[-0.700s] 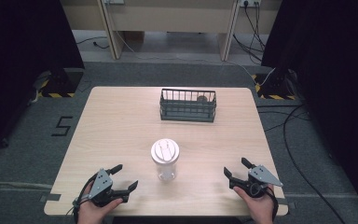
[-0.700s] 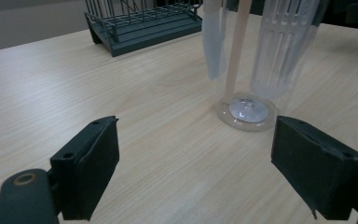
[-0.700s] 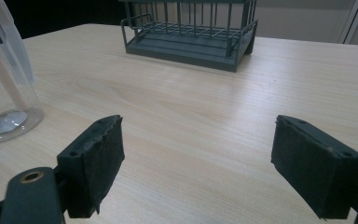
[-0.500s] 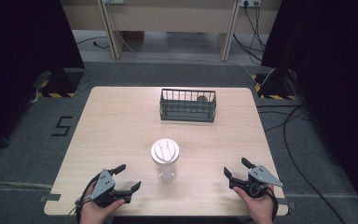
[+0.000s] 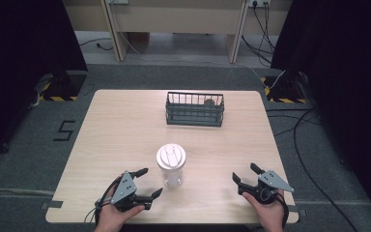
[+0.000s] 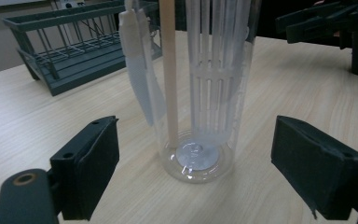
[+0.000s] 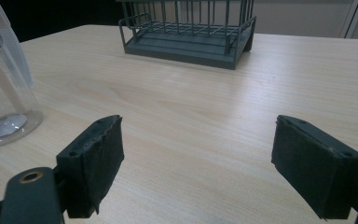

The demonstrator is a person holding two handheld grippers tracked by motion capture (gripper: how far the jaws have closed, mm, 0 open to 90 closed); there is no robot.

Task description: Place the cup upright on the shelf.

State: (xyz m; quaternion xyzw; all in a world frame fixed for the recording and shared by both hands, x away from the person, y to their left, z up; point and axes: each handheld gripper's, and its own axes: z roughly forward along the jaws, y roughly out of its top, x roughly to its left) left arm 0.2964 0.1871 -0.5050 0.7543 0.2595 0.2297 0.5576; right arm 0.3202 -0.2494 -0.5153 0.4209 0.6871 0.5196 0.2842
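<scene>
A clear plastic bottle (image 5: 171,166) with a white lid stands upright near the front middle of the wooden table (image 5: 116,130). Close up, the bottle (image 6: 200,88) holds a straw and a white slatted insert. My left gripper (image 5: 147,182) rests at the front left, open, its jaws pointing at the bottle from a short way off. In its own view the left gripper (image 6: 196,163) frames the bottle's base without touching it. My right gripper (image 5: 244,175) sits at the front right, open and holding nothing. The right gripper (image 7: 198,161) faces bare tabletop, the bottle (image 7: 4,79) off to its left.
A dark green wire basket (image 5: 194,109) stands at the back middle of the table, with a small round object inside near its right end. Cables run across the grey floor to the right. Black curtains flank both sides.
My left gripper has edged forward and right, toward the bottle. The right gripper and the bottle have stayed put.
</scene>
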